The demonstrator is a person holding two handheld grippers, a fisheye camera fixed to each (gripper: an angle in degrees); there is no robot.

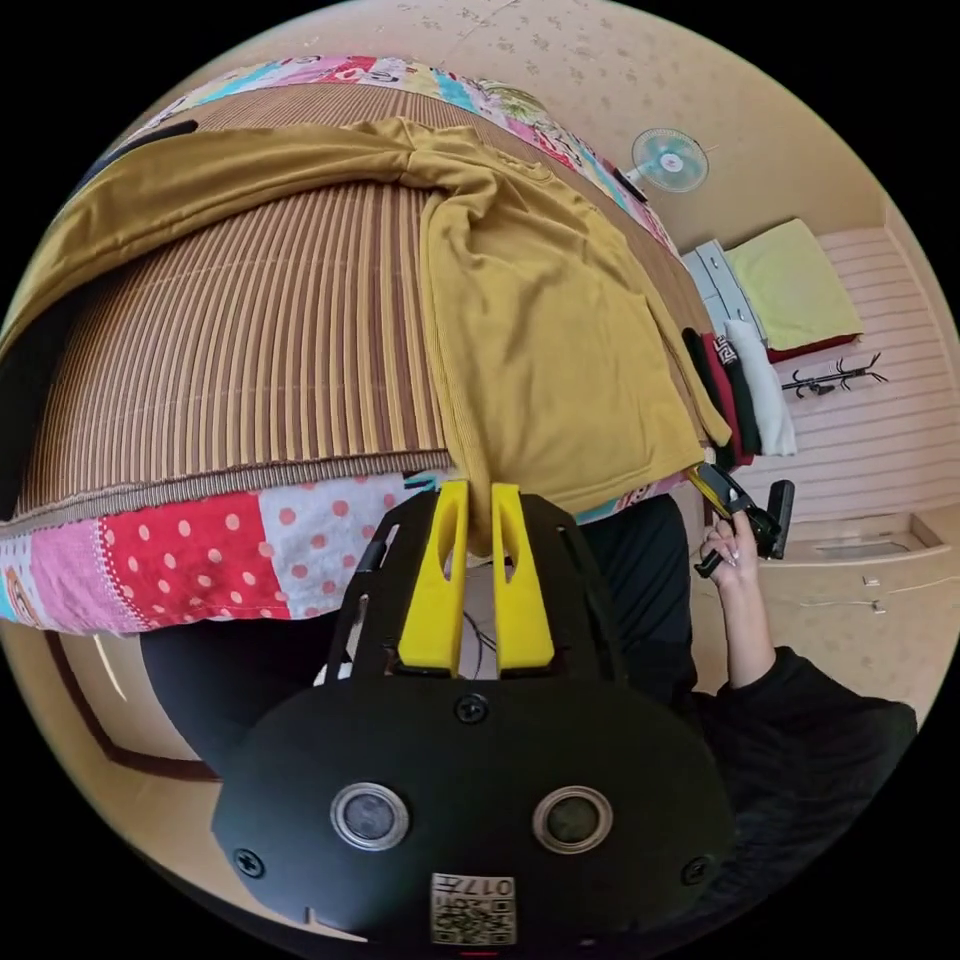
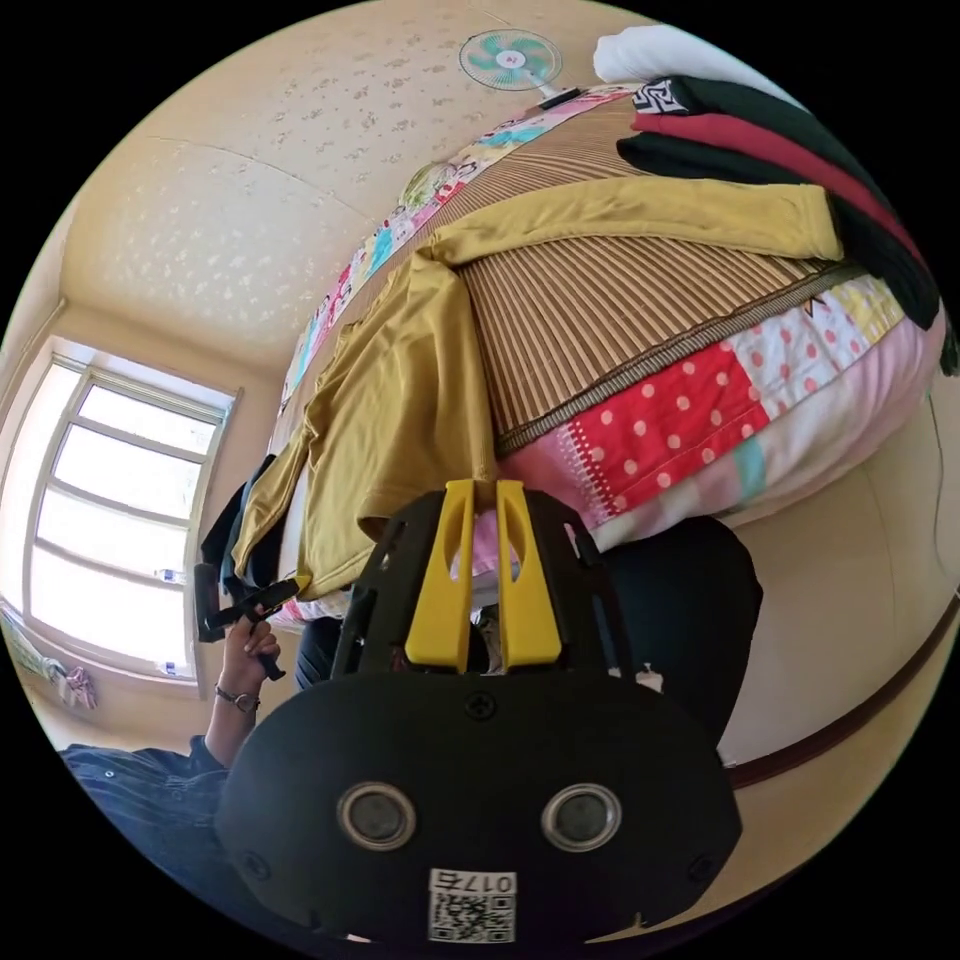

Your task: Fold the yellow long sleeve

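- Yellow long sleeve (image 1: 520, 300) is lying on the striped mat (image 1: 250, 340) covering the bed, hem hanging over the near edge, one sleeve stretching along the mat.
- Left gripper (image 1: 478, 500) is pinching the hem, both jaws pressing on fabric.
- Right gripper (image 2: 484, 497) is clamping the hem's other corner likewise.
- Folded clothes (image 2: 780, 130) are sitting at the mat's end.

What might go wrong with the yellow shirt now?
Each tool pinches only the hem edge of the yellow shirt, so a tug might slip it free. One sleeve reaches the stacked clothes, so lifting may drag them. The hem overhangs the bed edge and may slide off.
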